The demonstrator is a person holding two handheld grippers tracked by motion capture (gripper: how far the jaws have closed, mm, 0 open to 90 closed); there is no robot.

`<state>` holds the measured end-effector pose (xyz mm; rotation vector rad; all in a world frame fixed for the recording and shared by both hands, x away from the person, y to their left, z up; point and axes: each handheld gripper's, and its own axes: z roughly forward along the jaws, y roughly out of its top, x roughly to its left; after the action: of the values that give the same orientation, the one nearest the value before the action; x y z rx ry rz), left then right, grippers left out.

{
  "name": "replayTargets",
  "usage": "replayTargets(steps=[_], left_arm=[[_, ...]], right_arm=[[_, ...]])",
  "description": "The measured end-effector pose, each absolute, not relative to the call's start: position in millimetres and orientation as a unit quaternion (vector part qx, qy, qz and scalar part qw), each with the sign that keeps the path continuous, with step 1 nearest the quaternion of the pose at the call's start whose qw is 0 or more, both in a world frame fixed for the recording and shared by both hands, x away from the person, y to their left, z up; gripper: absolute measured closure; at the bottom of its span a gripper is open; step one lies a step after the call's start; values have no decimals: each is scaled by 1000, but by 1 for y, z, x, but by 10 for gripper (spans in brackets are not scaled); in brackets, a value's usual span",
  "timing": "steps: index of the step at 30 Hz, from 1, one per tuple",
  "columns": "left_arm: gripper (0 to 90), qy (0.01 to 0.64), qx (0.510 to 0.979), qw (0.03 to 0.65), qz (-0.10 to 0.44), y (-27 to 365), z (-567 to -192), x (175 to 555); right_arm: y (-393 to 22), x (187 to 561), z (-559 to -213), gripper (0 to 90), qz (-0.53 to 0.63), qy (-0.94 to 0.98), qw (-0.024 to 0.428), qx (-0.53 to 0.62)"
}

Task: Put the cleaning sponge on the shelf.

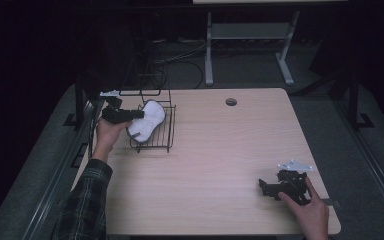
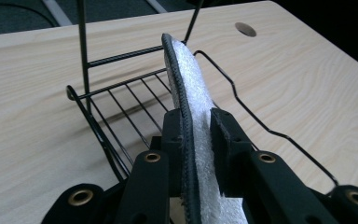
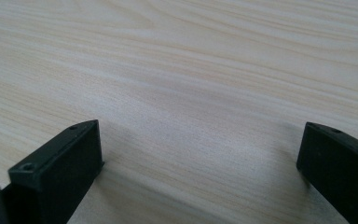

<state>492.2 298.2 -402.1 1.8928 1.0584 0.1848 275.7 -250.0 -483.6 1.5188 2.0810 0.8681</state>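
Over the black wire rack at the pale wooden desk's left, the left claw pinches a white, dark-edged insole edge-up, seemingly to slot it; the right claw gapes idle.

No text, label, brand or number can be read anywhere — not on any surface in view.

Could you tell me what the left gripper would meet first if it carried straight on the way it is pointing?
Probably the far rim of the wire rack. The left gripper is shut on the white pad, whose tip reaches over the rack floor toward that rim. Depth is unclear; the pad might pass above it toward the table.
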Motion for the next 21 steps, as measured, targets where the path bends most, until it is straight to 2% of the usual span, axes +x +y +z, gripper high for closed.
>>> replayTargets(steps=[11,15,16,21], left_arm=[[700,444,770,448,93,295,-407,495],[653,447,776,433,106,294,-410,495],[618,447,777,432,104,294,-410,495],[595,441,781,430,101,291,-411,494]], right_arm=[[-250,276,-484,0,312,748,210,547],[-250,276,-484,0,312,748,210,546],[-250,276,-484,0,312,748,210,547],[-250,276,-484,0,312,748,210,547]])
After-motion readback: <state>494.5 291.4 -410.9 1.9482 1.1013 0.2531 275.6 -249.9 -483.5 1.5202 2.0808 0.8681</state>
